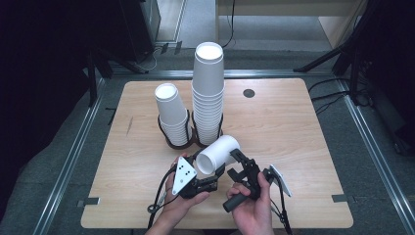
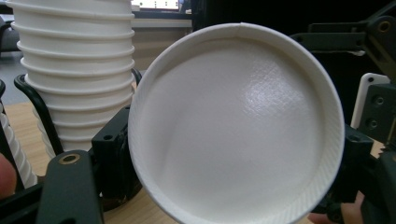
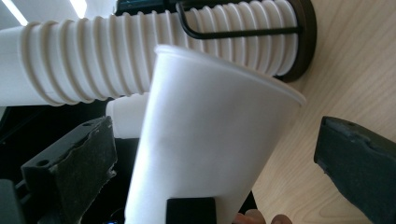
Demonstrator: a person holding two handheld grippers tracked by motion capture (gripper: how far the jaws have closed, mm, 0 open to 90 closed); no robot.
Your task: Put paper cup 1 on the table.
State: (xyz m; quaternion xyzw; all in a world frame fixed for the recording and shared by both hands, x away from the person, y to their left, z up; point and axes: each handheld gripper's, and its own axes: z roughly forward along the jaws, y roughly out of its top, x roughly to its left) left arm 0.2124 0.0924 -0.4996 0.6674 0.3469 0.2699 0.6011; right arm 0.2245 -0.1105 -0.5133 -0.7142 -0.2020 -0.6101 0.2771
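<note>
Between both grippers, an unprinted white cup [image 1: 219, 154].

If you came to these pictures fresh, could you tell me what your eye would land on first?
First, the single white paper cup lying on its side above the table's near middle, its rim pinched by the left gripper while the right gripper's open jaws stand either side of it without pressing. Behind it, two stacks of upside-down cups stand in black wire holders: the tall stack at the table's centre and the shorter stack just left of it.
</note>
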